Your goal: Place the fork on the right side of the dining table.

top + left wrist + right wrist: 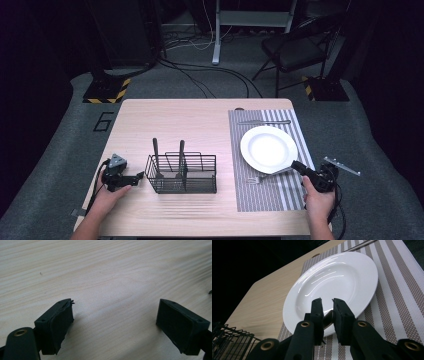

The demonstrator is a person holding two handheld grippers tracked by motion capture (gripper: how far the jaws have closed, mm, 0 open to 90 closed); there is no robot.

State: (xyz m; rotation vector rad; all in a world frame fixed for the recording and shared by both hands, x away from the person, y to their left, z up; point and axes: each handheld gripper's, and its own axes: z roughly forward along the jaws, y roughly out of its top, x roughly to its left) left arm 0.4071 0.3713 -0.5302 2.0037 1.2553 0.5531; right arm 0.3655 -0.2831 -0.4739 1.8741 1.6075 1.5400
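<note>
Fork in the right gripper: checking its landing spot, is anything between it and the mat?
Nothing visible. The fork in the right gripper is low over bare mat, on the person's side of the plate, whose rim is close to the handle.

The slim silver metal utensil (327, 319) caught between the right gripper (327, 300) jaws is mostly hidden behind them — whether fork or spoon cannot be told there. Left of the round white ceramic plate (332, 280), the black wire cutlery basket (229, 340) is cut off by the frame's corner. Beyond the plate, a thin grey utensil (264, 122) is too small to identify.
</note>
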